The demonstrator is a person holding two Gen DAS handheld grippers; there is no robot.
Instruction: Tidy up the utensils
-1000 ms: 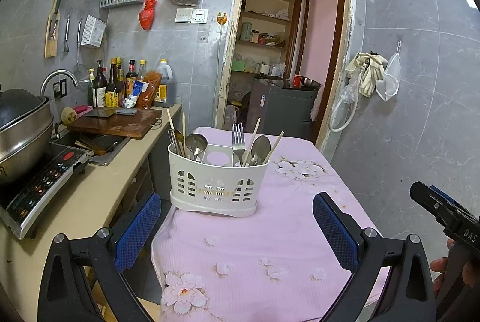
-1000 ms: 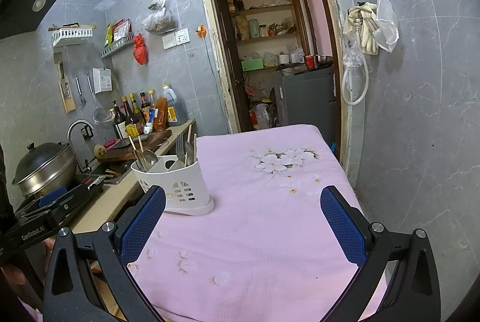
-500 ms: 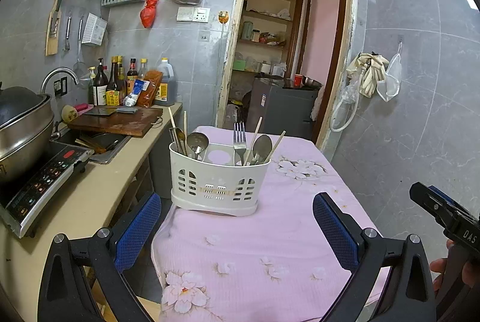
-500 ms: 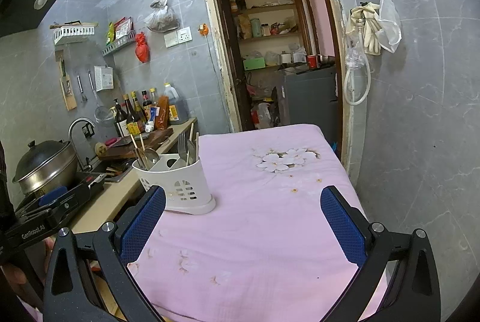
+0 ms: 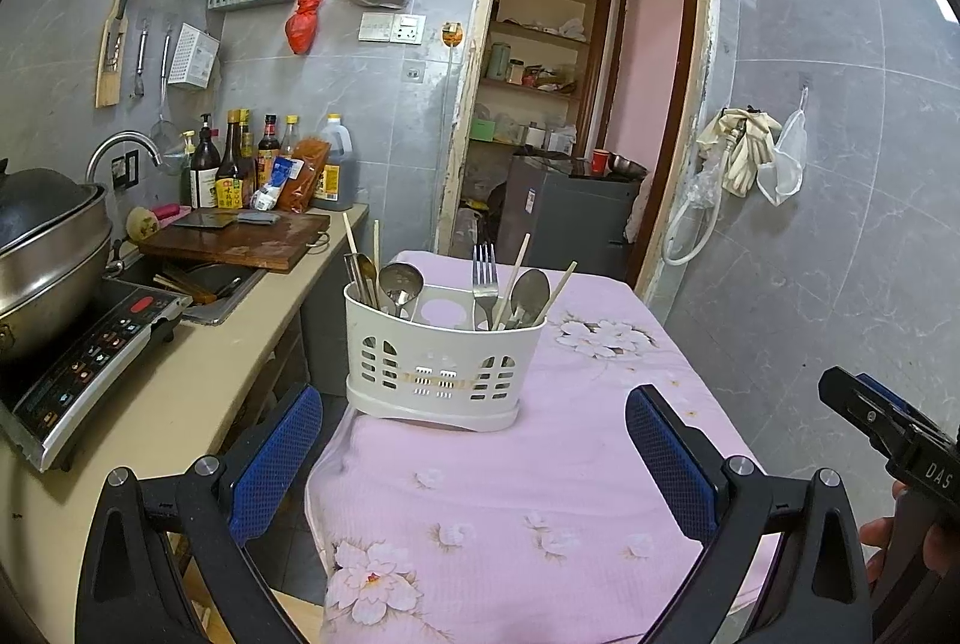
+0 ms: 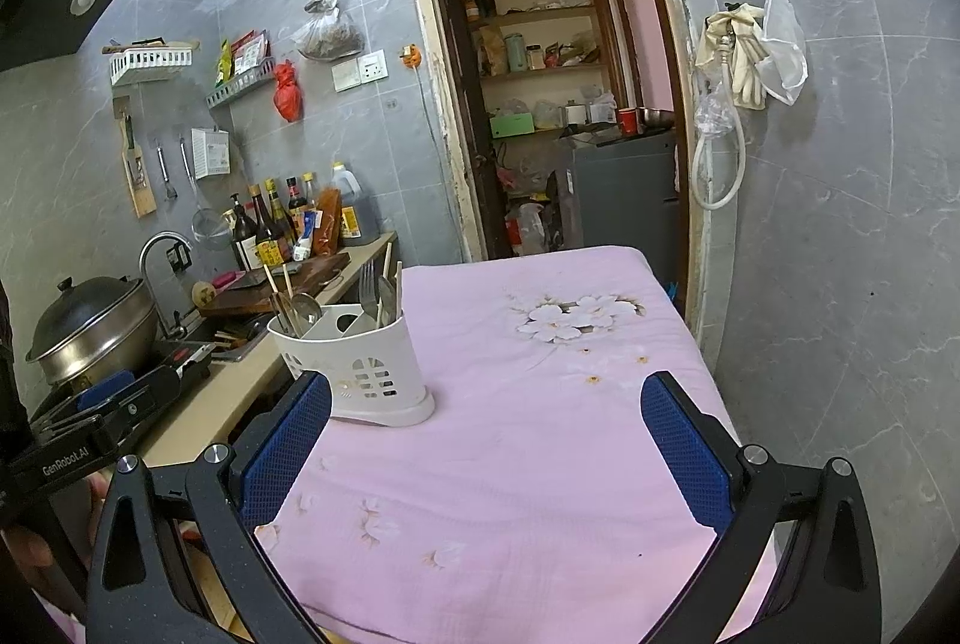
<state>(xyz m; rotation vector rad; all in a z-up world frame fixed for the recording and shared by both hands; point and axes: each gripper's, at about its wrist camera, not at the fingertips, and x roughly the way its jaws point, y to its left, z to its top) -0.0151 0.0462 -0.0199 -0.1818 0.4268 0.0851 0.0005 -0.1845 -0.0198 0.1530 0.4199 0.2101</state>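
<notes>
A white slotted cutlery caddy (image 5: pixel 443 362) stands upright near the left edge of the desk (image 5: pixel 540 470), on its pink floral cloth, holding a fork (image 5: pixel 485 272), spoons and chopsticks. Both the left gripper (image 5: pixel 474 455) and right gripper (image 6: pixel 489 440) hover with fingers spread wide, empty.

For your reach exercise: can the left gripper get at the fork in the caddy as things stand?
Probably yes. The left gripper is open, facing the caddy, and only bare cloth lies between; the fork stands upright above the rim.
</notes>
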